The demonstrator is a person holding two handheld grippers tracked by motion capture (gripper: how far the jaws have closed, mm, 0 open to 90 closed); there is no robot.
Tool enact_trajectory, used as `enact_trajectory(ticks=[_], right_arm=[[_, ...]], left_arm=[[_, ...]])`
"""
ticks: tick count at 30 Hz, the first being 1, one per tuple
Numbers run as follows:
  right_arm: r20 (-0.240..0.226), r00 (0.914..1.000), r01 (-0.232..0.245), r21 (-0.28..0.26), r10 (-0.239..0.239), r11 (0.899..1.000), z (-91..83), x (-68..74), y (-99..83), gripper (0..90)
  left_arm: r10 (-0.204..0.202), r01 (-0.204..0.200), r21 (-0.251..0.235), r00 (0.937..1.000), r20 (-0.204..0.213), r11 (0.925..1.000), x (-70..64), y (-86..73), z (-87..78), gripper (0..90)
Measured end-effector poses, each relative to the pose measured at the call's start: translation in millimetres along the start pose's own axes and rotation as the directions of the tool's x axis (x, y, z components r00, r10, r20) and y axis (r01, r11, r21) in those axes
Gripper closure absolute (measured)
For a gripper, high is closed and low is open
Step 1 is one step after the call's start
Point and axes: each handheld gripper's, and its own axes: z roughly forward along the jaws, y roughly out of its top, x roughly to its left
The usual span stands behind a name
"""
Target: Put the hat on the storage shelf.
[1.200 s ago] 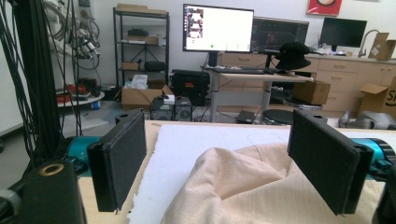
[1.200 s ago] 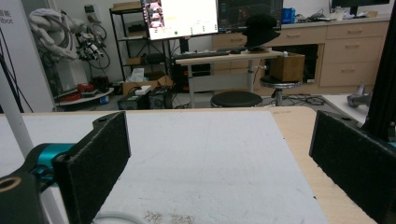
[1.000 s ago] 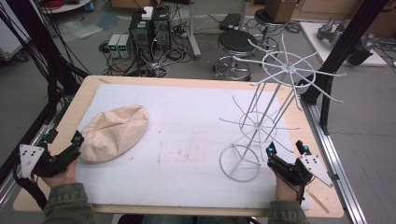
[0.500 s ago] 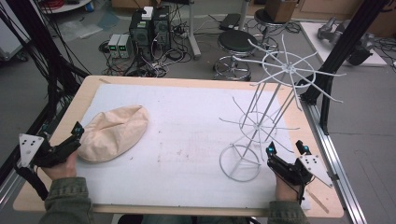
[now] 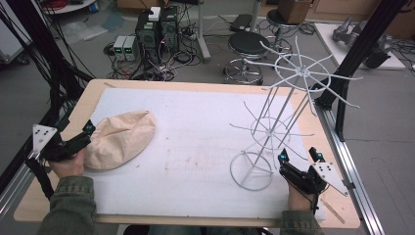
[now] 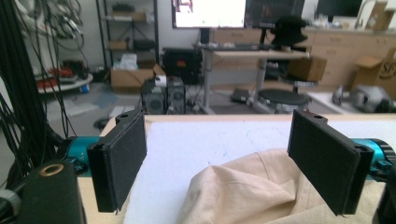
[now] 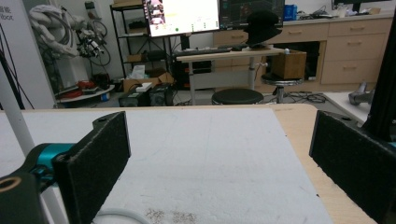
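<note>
A workshop room lies behind the work area: grey floor, computer towers with tangled cables, a round black stool, and black frame posts at either side. In the gripper views, monitors and wooden drawers line the far wall.

The wooden desk carries a large white mat that covers most of its top.

On the right half of the mat stands a tall white wire rack, with a ring base, slanted rods, and two spoked wheels, the upper one reaching past the desk's far right corner.

On the left half lies a beige cloth bag, soft and rumpled, flat on the mat near the left edge.

The left gripper, held in a hand with an olive sleeve, sits at the bag's left end. Its jaws are spread wide; in the left gripper view the bag's creased cloth lies low between them, and whether either pad touches it cannot be told.

The right gripper rests near the desk's front right, just beside the rack's ring base. Its jaws stand wide apart over bare mat, holding nothing.
</note>
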Motion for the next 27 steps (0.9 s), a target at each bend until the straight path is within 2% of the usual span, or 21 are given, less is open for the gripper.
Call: enact_trajectory(ticks=[2,7,13,16,18,20,27], right_arm=[[-0.001,1.0000,0.001,0.000,-0.001,1.000,0.2,-0.2,0.0,4.4],[-0.004,1.0000,-0.002,0.004,0.002,1.000,1.1,-0.6,-0.3,4.3],[-0.012,0.9999,-0.005,0.003,0.005,1.000,1.2,-1.2,-0.6,4.4],[-0.012,0.9999,-0.004,0.007,0.004,1.000,1.6,-0.9,-0.6,4.4],[-0.014,0.9999,-0.001,0.009,0.001,1.000,2.4,-1.5,-0.8,4.3],[-0.014,0.9999,-0.002,0.012,0.003,1.000,2.7,-1.5,-0.9,4.4],[-0.015,0.9999,-0.003,0.005,0.003,1.000,2.0,-0.9,-0.6,4.4]], left_arm=[[0.010,-0.010,0.004,0.9999,-0.004,0.9999,1.3,3.1,4.0,20.0],[0.004,-0.004,-0.006,1.0000,-0.006,1.0000,4.5,9.9,14.5,19.9],[0.030,-0.029,0.056,0.9994,-0.019,0.9980,9.3,8.4,28.9,19.9],[0.023,-0.018,0.103,0.9987,-0.045,0.9945,14.9,5.1,34.7,19.9],[0.020,-0.014,0.115,0.9986,-0.049,0.9933,16.2,3.7,36.3,19.9],[0.014,-0.006,0.140,0.9986,-0.050,0.9901,18.5,1.4,38.6,19.9],[0.017,-0.013,0.161,0.9996,-0.024,0.9868,19.0,-2.0,46.7,20.3]])
